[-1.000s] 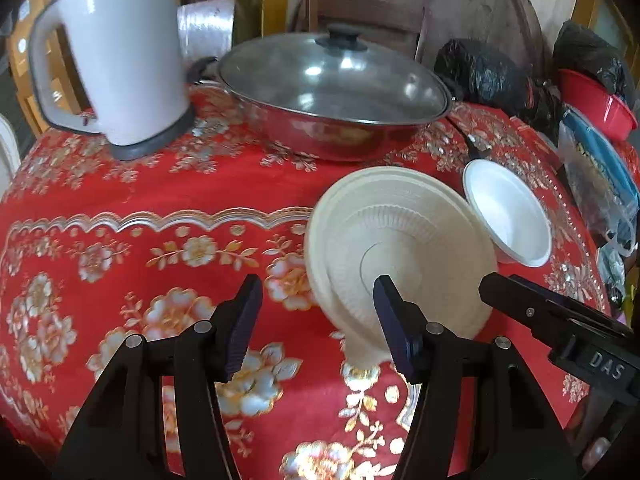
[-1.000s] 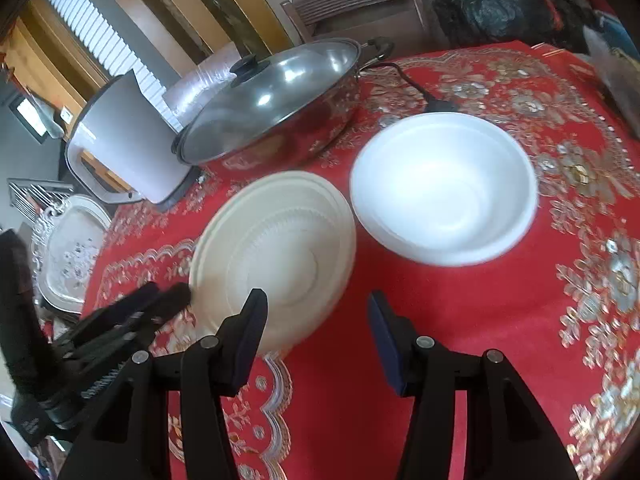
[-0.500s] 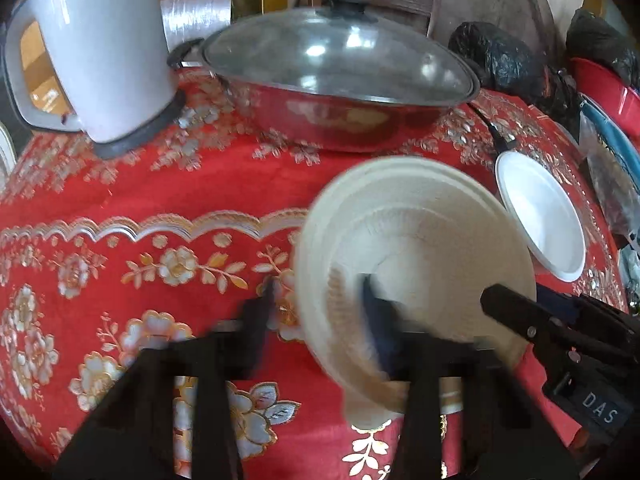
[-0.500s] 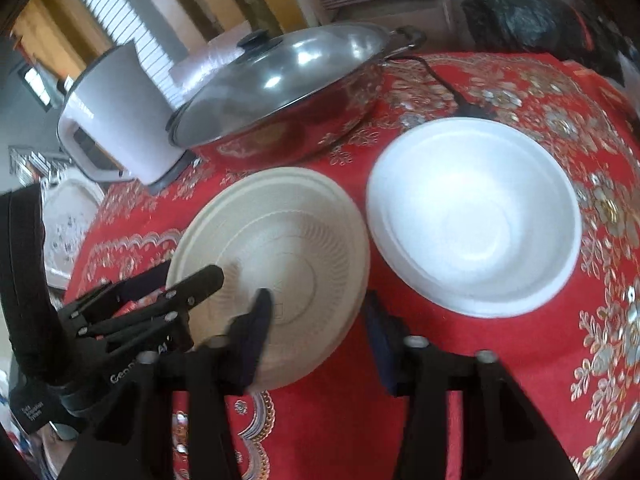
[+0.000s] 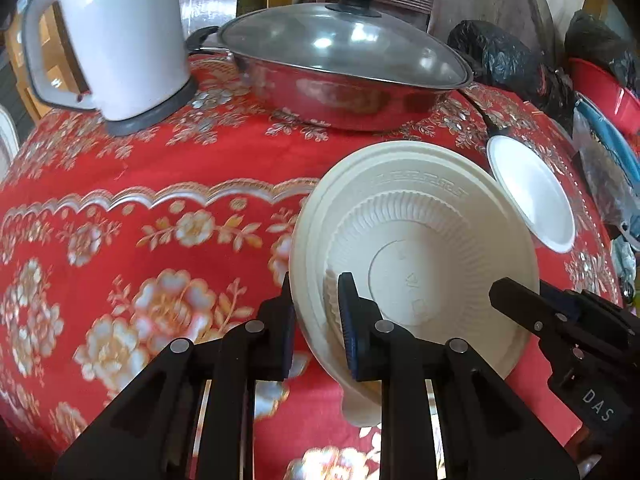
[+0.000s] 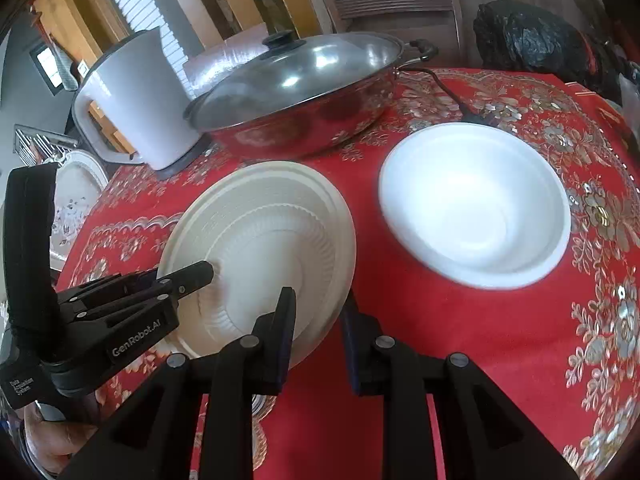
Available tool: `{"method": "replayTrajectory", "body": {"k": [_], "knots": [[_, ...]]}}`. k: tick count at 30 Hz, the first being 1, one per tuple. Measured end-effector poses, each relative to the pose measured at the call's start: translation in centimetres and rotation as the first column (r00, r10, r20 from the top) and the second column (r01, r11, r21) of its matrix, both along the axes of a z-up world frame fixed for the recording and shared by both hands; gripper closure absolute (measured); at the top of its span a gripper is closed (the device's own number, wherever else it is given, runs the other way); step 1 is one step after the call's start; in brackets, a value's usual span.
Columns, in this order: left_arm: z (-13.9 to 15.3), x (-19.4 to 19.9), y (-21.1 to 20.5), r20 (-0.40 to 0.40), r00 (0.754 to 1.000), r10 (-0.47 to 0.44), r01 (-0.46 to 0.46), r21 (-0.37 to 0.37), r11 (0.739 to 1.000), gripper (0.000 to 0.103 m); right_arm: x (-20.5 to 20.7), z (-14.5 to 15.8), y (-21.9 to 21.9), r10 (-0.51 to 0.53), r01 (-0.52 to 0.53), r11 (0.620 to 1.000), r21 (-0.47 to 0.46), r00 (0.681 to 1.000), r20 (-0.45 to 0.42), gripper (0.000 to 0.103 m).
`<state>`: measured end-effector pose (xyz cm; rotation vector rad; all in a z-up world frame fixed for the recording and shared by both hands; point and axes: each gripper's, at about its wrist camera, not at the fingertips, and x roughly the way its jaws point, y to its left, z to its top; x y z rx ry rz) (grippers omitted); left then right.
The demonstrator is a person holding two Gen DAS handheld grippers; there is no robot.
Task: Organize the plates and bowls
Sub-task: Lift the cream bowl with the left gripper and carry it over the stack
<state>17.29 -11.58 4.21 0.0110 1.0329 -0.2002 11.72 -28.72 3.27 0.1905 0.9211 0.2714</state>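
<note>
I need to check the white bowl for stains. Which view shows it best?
The right wrist view: the white bowl lies large and whole, its inside open to view. The left wrist view shows it small at the right, partly behind the cream plate.

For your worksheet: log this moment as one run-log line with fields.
left gripper: shut on cream bowl rim | right gripper: closing on opposite rim | white bowl: free on tablecloth | step: two-handed grip forming
</note>
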Motion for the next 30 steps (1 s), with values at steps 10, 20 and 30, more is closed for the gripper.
{"method": "replayTrajectory", "body": {"k": [10,20,30], "knots": [[1.9,-5.1,2.8,0.049,0.998,0.041,-0.041,0.003,0.999,0.084,-3.8,1.0,2.5,0.045,-0.044,0.999,-0.007,0.999,0.025,0.081],[4.0,-10.6,6.1,0.115,0.990,0.082,-0.084,0.010,0.996,0.084,-8.0,2.1,5.4,0.101,-0.101,0.995,0.007,0.994,0.047,0.080],[4.6,-14.4,9.5,0.129,0.985,0.118,-0.118,-0.007,0.993,0.084,-11.0,2.9,8.2,0.145,-0.146,0.989,0.008,0.987,0.065,0.079]]}}
